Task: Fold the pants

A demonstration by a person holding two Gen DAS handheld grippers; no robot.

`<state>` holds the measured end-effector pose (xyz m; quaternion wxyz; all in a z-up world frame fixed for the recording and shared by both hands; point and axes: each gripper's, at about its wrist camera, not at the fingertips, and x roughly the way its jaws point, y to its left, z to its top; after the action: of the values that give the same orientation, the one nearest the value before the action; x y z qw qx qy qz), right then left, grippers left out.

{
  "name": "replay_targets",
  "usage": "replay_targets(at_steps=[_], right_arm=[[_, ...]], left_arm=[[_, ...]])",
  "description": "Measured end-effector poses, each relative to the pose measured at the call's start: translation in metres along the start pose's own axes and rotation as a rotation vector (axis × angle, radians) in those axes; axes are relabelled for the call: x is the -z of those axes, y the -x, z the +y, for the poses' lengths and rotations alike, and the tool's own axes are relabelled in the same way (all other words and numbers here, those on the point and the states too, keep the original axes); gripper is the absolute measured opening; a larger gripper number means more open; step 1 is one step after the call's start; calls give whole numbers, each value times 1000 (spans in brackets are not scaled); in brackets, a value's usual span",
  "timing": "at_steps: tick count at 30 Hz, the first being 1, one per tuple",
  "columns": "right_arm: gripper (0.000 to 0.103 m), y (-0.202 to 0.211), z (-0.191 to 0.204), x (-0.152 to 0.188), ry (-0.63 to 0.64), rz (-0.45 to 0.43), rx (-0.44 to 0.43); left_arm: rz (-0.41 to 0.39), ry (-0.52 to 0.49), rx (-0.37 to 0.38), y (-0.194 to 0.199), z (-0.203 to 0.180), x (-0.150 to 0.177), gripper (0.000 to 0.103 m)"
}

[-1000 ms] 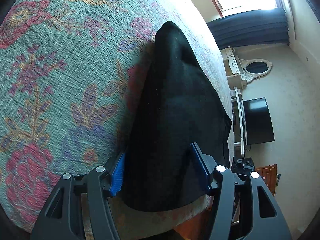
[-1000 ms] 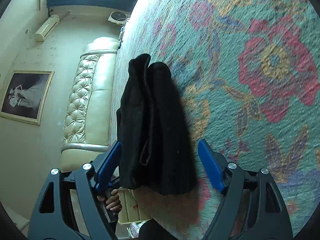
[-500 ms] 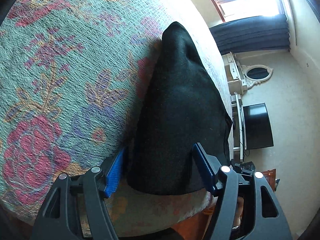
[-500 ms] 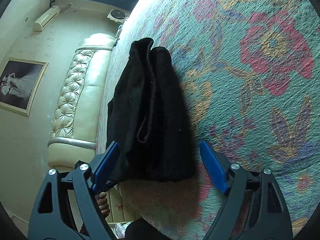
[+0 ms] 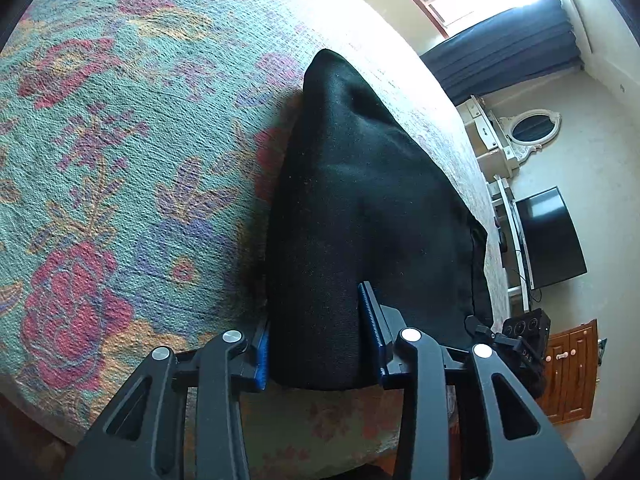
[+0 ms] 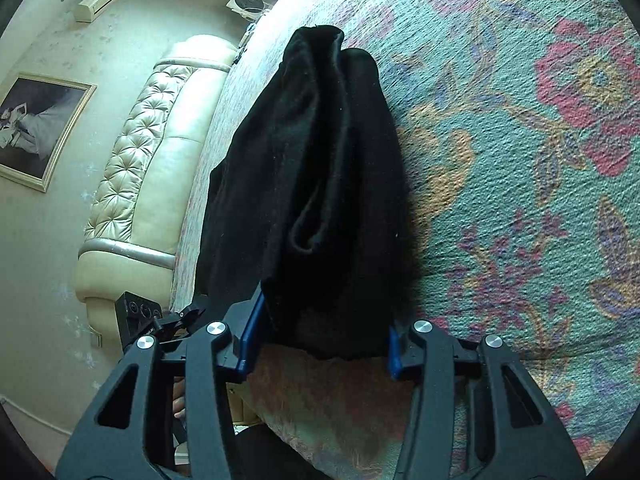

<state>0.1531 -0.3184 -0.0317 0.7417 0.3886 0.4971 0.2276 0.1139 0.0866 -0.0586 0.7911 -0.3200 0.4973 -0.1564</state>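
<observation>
Black pants (image 5: 360, 168), folded into a thick bundle, lie on a floral bed cover (image 5: 120, 160) close to its near edge. My left gripper (image 5: 316, 312) has its jaws closing on the bundle's near left end, and the cloth fills the gap between the blue pads (image 5: 370, 316). In the right wrist view the same pants (image 6: 320, 140) show layered folds. My right gripper (image 6: 326, 316) is closing on the near right end, with both pads against the fabric.
The bed cover (image 6: 520, 160) spreads wide beside the pants. A cream tufted headboard (image 6: 132, 168) and a framed picture (image 6: 36, 128) stand past the bed. A dark TV (image 5: 548, 236), a wooden cabinet (image 5: 572, 372) and a curtained window (image 5: 500, 52) line the other wall.
Both grippers' jaws have narrowed from wide apart to pinching the pants' near edge. The cloth now bunches between the pads. The right gripper slid sideways along the edge.
</observation>
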Motion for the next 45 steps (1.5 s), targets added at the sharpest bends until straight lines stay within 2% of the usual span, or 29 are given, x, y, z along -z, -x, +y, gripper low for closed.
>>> replay_targets(at_steps=[7,10,12,14,15,18,21,29,45], right_arm=[[45,2,-8,0,-24,-4,-24],[46,5,-20,-1,-34,1,-33],[48,5,-23,-2,-38,7,-36],[50,4,-25,-3,-50,10,-45],[50,4,-26,-3,-52,11,-46],[51,5,-29,-3,-47,12,-46],[50,6,-27,-1,-44,6,-44],[47,10,-24,4,-48,0,-48],[45,19,-26,15,-41,19,-55]], left_arm=[[9,12,-4,-1,-2,5,37],[27,38,35,-9,3,-1,46],[38,69,79,-15,11,-3,57],[37,102,122,-19,17,-5,59],[37,90,122,-20,15,-6,58],[24,-23,64,-17,2,-4,42],[12,-42,46,-14,-4,-2,37],[13,-47,3,-7,-12,4,35],[36,-33,-14,-4,-13,3,35]])
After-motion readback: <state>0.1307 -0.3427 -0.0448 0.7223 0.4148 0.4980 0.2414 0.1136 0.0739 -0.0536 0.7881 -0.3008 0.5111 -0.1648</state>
